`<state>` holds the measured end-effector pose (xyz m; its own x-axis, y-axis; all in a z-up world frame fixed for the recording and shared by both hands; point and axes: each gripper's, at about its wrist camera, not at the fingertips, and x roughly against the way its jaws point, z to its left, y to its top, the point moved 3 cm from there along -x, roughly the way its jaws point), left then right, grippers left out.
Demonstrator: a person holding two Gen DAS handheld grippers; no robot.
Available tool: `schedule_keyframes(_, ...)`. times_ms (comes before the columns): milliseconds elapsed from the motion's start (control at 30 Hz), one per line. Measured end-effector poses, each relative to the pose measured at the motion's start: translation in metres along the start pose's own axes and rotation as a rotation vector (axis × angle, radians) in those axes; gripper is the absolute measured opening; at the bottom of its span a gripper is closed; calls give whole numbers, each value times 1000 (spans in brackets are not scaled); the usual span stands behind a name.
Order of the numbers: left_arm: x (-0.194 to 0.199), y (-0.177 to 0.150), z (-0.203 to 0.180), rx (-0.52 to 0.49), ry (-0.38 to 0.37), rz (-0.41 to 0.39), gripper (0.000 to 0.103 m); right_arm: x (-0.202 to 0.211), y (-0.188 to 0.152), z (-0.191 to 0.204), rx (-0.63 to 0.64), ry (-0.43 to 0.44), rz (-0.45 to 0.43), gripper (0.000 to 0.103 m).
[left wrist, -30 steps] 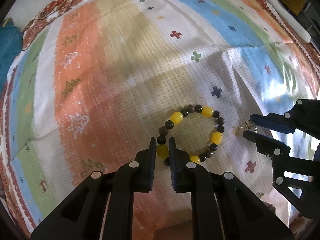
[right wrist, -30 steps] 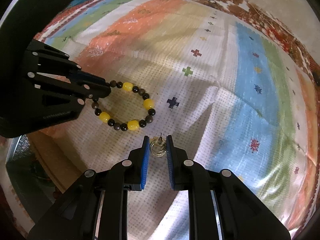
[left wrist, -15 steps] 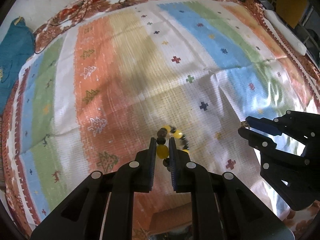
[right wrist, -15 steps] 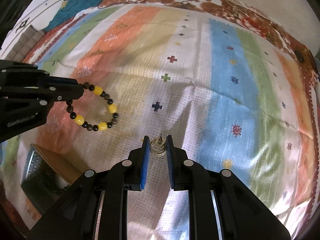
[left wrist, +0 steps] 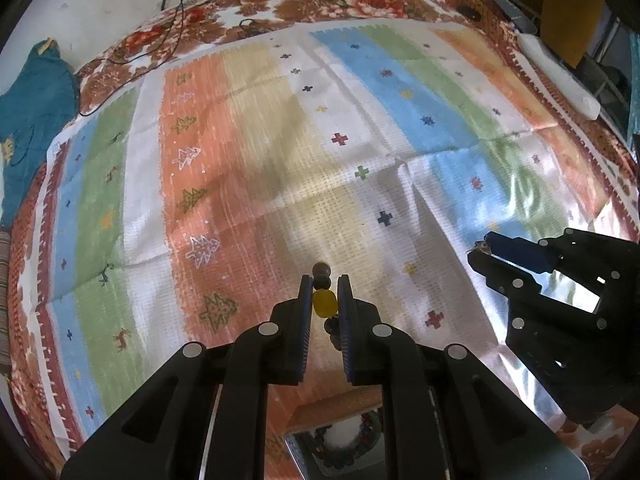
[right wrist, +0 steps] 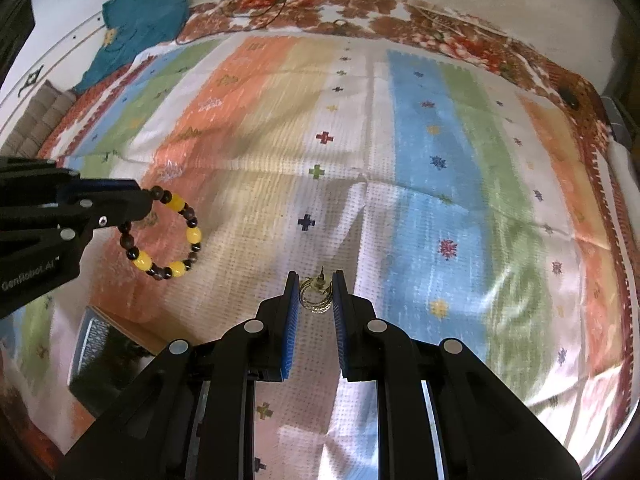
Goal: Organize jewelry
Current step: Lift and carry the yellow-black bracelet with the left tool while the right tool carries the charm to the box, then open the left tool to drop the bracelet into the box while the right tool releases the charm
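Observation:
My left gripper (left wrist: 324, 300) is shut on a bracelet of yellow and dark beads (left wrist: 323, 302) and holds it in the air above the striped cloth. In the right wrist view the bracelet (right wrist: 168, 236) hangs as a loop from the left gripper (right wrist: 140, 206) at the left. My right gripper (right wrist: 315, 292) is shut on a small gold hoop earring (right wrist: 316, 296), also lifted off the cloth. In the left wrist view the right gripper (left wrist: 478, 250) stands at the right with the earring (left wrist: 479, 245) at its tips.
A striped cloth (left wrist: 280, 152) with cross and tree motifs covers the surface. An open jewelry box (left wrist: 340, 436) with a mirror lies below the left gripper; it also shows in the right wrist view (right wrist: 104, 352). A teal garment (right wrist: 140, 16) and cables lie at the far edge.
Both grippers have risen from the cloth with their pieces. The bracelet has left the cloth and now hangs from the left gripper. The box has come into view below.

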<state>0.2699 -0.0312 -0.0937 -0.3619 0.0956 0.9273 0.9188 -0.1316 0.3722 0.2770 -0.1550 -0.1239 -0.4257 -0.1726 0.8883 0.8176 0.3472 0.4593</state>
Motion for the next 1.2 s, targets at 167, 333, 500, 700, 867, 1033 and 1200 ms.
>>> schedule_keyframes(167,17,-7,3,15,-9,-25,12,11,0,4,-20,-4,-30,17)
schedule_keyframes(333,34,-18,9,40,-17,-52,12,22,-2,14,-17,11,-52,17)
schedule_keyframes(500,47,-34,14,66,-28,-71,12,33,-6,25,-9,25,-71,17)
schedule_keyframes(700,64,-48,11,81,-50,-104,12,45,-12,38,11,43,-92,17)
schedule_keyframes(867,90,-52,5,89,-99,-159,12,56,-19,49,28,86,-108,17)
schedule_keyframes(1033,106,-59,-1,82,-106,-195,12,65,-22,51,25,102,-122,17)
schedule_keyframes(1200,116,-67,-3,77,-102,-210,12,67,-27,53,31,106,-121,17)
